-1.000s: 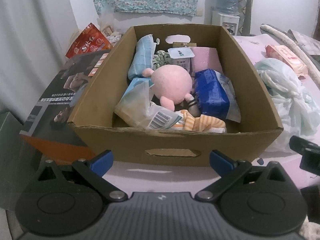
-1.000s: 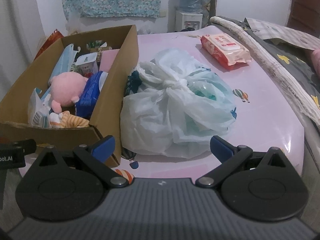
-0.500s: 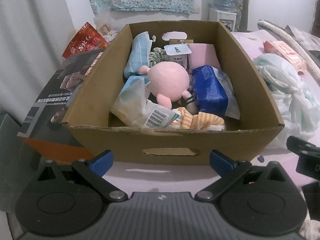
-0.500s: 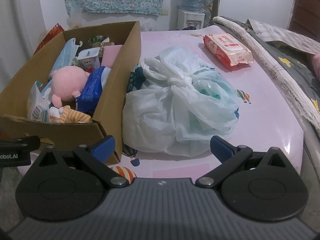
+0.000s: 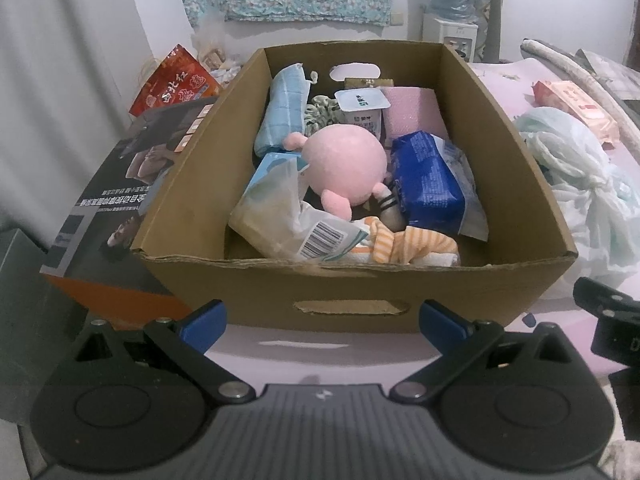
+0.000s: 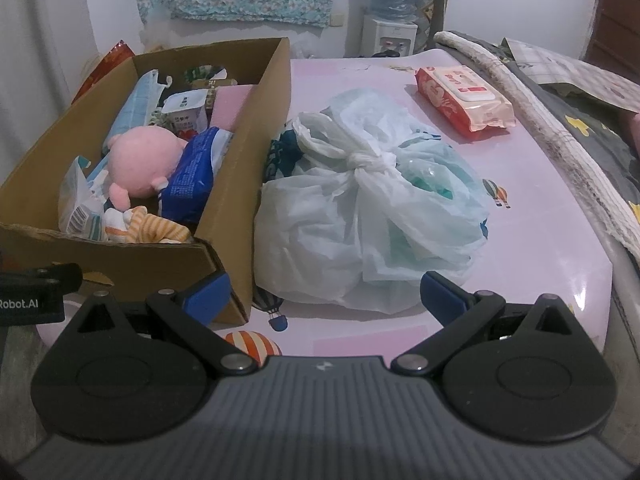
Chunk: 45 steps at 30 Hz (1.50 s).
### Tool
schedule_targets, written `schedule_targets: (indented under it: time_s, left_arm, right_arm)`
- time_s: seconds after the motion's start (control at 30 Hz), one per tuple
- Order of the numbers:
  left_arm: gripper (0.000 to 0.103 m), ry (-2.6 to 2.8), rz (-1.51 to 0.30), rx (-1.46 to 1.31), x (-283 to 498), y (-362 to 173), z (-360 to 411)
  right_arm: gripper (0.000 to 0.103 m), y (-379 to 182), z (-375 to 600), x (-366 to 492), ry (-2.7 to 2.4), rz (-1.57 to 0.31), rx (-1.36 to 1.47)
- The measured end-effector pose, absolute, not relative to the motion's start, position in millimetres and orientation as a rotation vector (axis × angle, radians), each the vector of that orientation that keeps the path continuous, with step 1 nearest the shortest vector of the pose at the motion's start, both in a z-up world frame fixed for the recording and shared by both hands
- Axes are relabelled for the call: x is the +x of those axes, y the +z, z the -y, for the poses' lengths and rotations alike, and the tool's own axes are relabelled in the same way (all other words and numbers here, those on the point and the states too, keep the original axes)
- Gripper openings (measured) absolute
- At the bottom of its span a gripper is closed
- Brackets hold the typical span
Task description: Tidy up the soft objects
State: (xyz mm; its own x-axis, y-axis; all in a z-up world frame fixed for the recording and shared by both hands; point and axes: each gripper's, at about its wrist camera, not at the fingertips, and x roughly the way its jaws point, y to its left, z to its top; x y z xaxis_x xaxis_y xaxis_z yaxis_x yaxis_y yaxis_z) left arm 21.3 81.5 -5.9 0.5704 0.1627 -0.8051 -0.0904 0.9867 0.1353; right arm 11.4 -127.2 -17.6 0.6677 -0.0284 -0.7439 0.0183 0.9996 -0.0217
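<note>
Both cameras have crept closer since a second ago. Left gripper (image 5: 320, 316) and right gripper (image 6: 325, 294) are spread wide, empty. Looks like pick-next time: knotted plastic bag (image 6: 368, 216) sits beside the cardboard box (image 6: 236, 184), probably needs lifting in.

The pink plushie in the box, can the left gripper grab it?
Probably yes. The pink plushie lies on top in the open cardboard box, uncovered, and the left hand-held gripper is open, facing it from outside the near wall.

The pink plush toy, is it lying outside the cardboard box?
No, the pink plush toy lies inside the cardboard box, beside a blue packet.
</note>
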Motion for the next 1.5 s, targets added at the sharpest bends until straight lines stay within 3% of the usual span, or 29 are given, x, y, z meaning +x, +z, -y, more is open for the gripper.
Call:
schedule_targets:
  time_s: [1.5]
  left_arm:
    - [0.103,0.141,-0.963,0.091,21.8,-9.3,-79.9]
  right_arm:
    - [0.102,-20.6,127.1,14.2,-0.02,-0.853,-0.007]
